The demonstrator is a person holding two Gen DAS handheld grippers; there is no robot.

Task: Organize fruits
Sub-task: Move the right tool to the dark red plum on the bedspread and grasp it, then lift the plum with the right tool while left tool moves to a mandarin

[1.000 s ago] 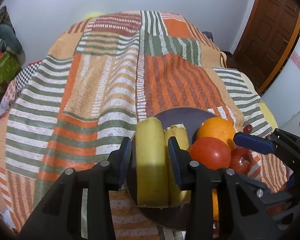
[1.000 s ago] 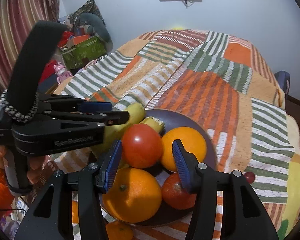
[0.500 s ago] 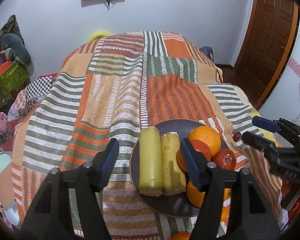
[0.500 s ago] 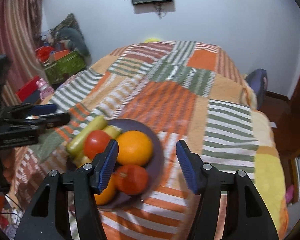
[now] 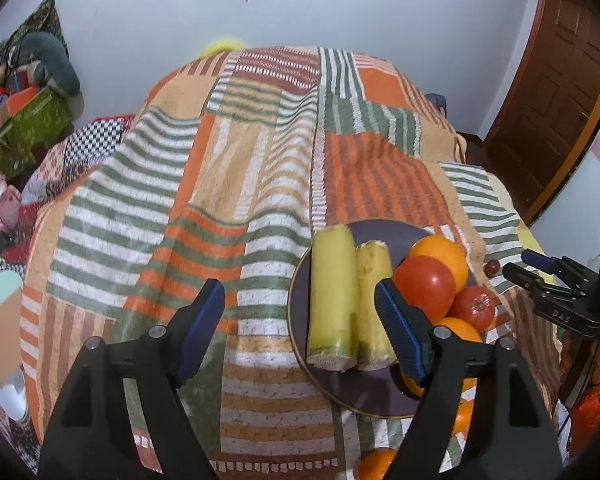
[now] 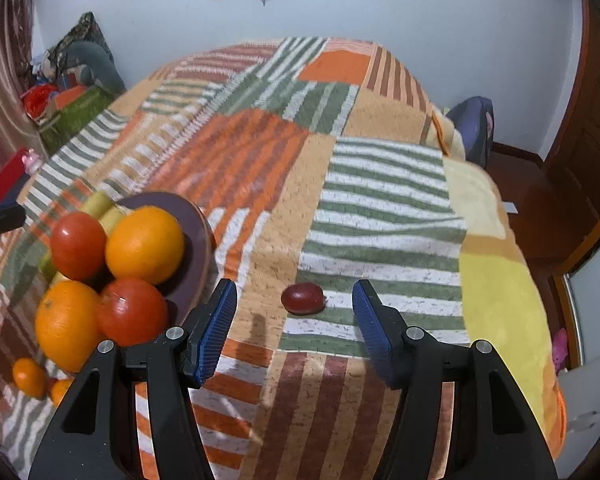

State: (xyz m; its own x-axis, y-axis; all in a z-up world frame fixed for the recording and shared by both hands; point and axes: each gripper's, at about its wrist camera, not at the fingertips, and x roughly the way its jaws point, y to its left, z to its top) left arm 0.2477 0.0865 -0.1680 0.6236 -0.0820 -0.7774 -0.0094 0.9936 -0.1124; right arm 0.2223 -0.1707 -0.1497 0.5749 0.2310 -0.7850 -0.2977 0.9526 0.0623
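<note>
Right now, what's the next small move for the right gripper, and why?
Probably lower the right gripper onto the small red fruit and close. That fruit lies alone on the blanket, off the plate, and already sits centred ahead of the open fingers with nothing held between them. Whether it goes on the crowded plate is a guess.

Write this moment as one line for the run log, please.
left gripper: opening, empty, beside bananas on plate | right gripper: open, aimed at small red fruit on blanket

Fruits point(image 6: 144, 244) piled on plate point(image 6: 198, 236), grape point(image 6: 303, 298) on blanket point(image 6: 380, 208) right of it
</note>
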